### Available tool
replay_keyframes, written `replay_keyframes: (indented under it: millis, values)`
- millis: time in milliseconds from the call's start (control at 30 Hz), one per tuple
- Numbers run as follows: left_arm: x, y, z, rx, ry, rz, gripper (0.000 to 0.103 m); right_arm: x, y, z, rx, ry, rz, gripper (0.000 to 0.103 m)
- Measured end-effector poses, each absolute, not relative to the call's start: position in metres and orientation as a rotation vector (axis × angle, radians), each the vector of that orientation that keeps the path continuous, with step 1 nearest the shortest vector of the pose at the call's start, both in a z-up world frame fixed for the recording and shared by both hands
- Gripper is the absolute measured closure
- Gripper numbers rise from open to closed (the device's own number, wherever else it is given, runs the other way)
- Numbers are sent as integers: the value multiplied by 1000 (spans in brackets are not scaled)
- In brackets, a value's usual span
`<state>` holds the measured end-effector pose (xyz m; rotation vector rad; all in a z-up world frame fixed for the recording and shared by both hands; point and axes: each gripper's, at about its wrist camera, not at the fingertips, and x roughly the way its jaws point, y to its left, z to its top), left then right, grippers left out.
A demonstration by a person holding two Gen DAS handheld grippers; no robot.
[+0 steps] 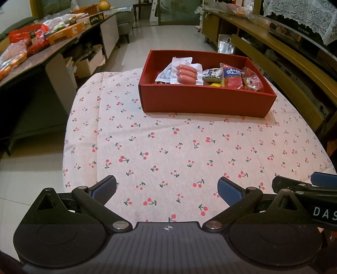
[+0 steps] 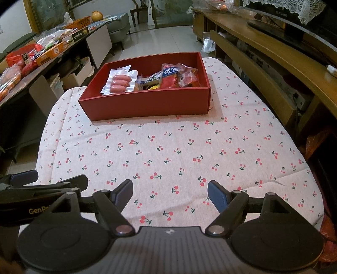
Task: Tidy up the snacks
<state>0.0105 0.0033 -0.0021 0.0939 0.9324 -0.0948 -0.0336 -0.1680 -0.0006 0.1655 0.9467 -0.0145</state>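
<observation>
Red box (image 1: 202,101) near wall hides lower snacks; sausage pack (image 1: 186,73) topmost, seemingly.

We see a table (image 1: 147,147) covered with a pale cloth printed all over with small red cherries (image 2: 189,147), creased in places near its edges. To the left stands a long dark side table (image 1: 69,42) crowded with orange cartons (image 1: 65,34), red bags (image 1: 31,40) and clear packets, and at its far end we see an orange basket (image 2: 79,22) and a round yellowish fruit (image 2: 96,15). Under it sit open cardboard boxes (image 1: 88,63). On the right runs a wooden cabinet (image 2: 263,63) with low shelves, and a white lace cloth (image 1: 305,19) hangs over something dark on top. Beyond lies a pale tiled floor (image 1: 168,38), with a grey sofa (image 2: 120,23) beyond.
</observation>
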Motion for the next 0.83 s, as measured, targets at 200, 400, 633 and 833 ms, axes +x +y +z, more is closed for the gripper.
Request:
replay_keyframes:
  millis: [200, 400, 633, 833]
  values:
    - [10, 3, -3, 96, 933, -94, 0, -34, -167, -2, 165, 950, -14, 19]
    - [10, 4, -3, 97, 930, -95, 0, -34, -167, -2, 165, 950, -13, 19]
    - [10, 5, -3, 91, 933, -97, 0, -34, -167, -2, 168, 949, -13, 18]
    - [9, 5, 1, 102, 914, -76, 0, -33, -167, -2, 168, 948, -14, 18]
